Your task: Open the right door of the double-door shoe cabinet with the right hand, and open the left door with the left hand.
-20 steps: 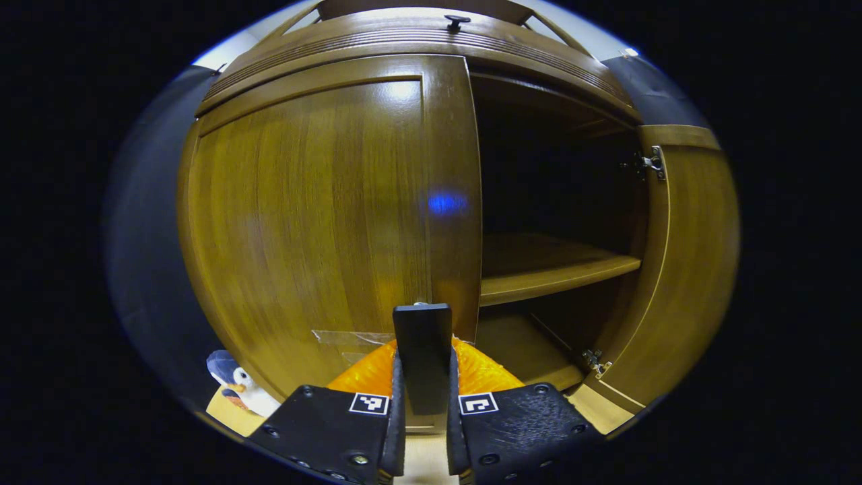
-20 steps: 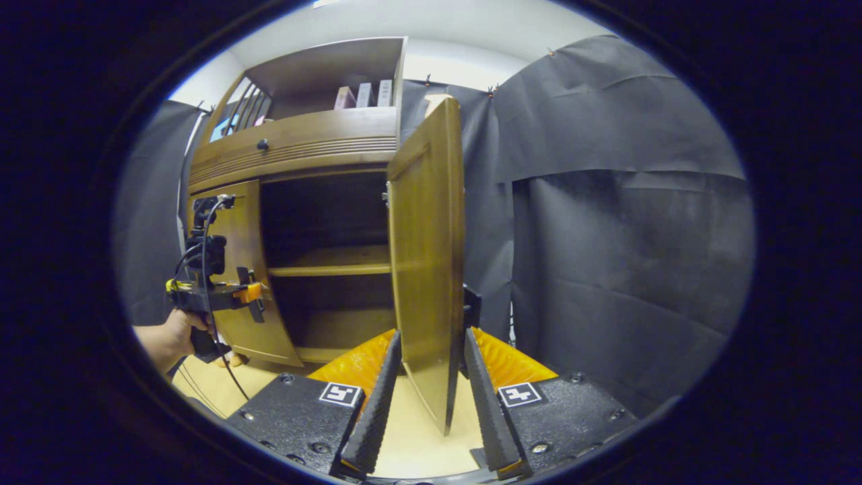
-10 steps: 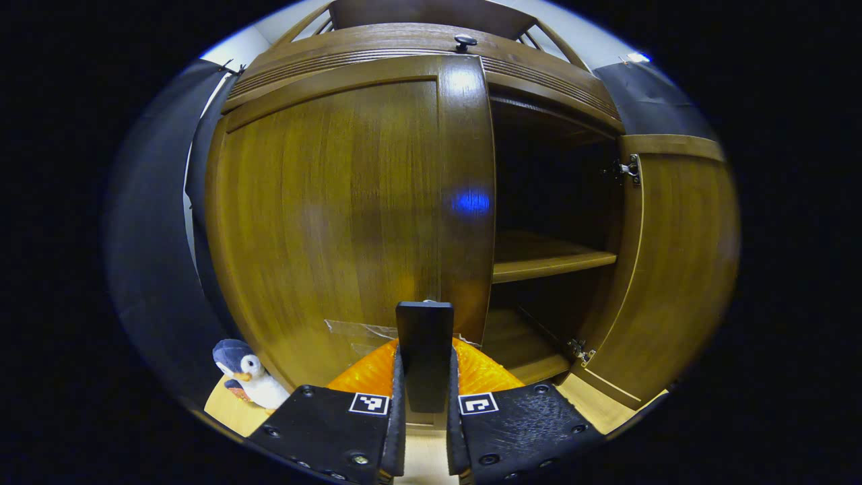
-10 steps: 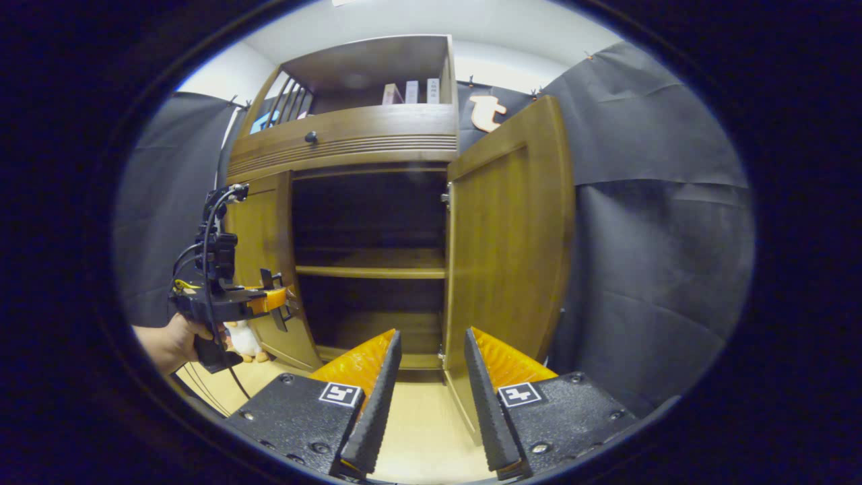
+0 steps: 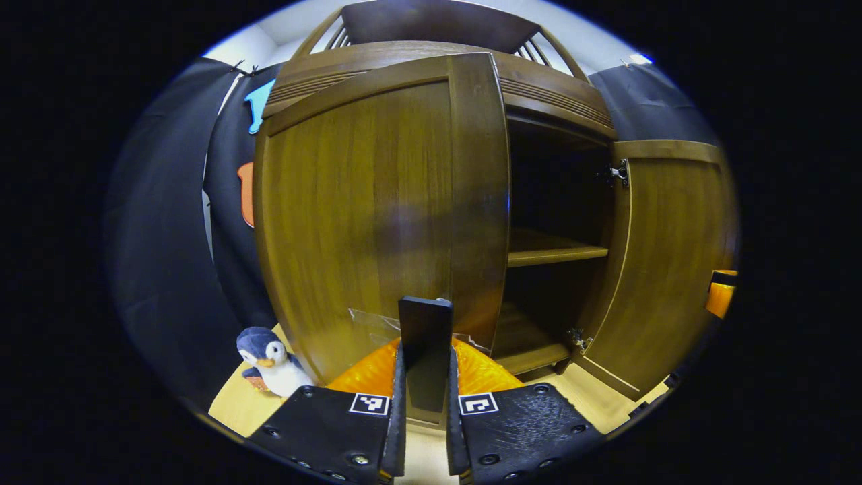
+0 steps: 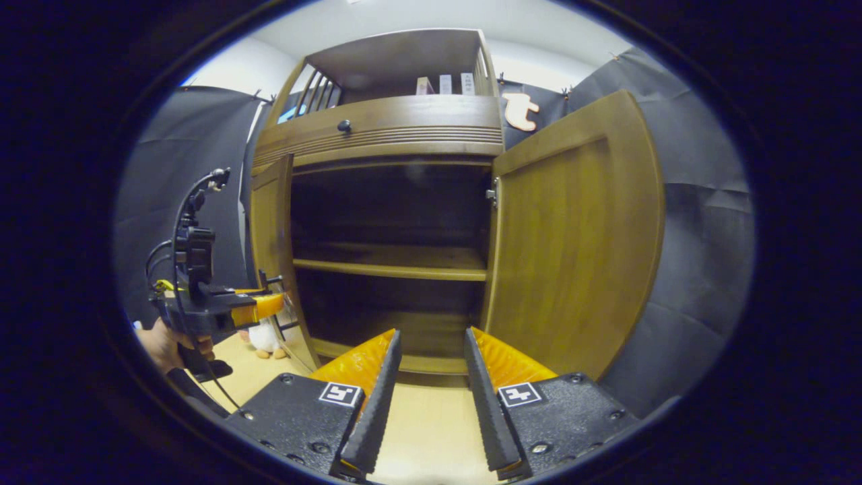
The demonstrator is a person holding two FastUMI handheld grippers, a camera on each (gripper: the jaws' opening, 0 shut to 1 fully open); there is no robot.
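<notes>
The left tongs clamp the dark handle of the half-open left door. The right tongs gape empty; the right door stands wide just beyond, right.

Left door swung further open by left gripper; right gripper released right door, drawn back
</notes>
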